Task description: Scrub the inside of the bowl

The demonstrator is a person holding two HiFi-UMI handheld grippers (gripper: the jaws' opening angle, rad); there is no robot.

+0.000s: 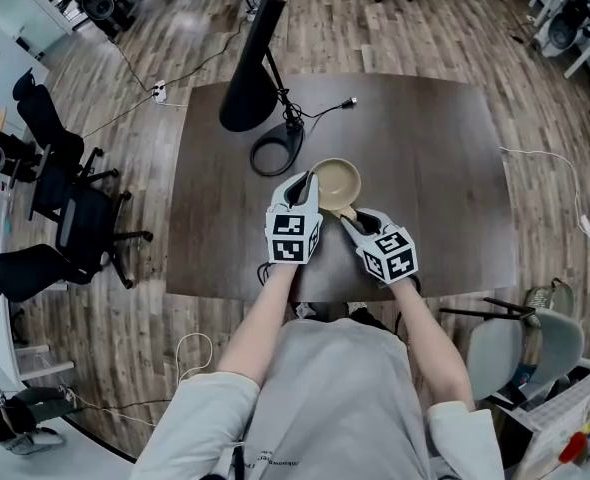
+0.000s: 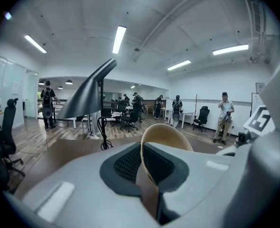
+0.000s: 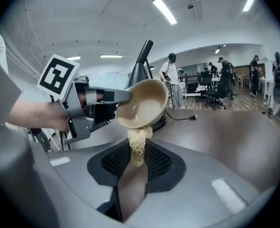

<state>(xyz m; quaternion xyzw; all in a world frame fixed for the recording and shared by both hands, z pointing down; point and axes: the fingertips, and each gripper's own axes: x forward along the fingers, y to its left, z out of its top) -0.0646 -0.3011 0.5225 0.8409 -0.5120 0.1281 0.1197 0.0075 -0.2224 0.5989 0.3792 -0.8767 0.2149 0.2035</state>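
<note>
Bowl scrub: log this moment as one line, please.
left gripper: shut on bowl rim, bowl tilted toward right | right gripper: shut on scrubber | contact: scrubber at bowl's lower rim

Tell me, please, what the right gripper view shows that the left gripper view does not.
Only the right gripper view shows the pale scrubber clamped in the right gripper with its tip at the lower rim of the bowl, the bowl's tilted inside, and the left gripper gripping the rim. Only the left gripper view shows that rim edge-on between the left jaws. Both show the bowl, the black lamp and the brown table.
</note>
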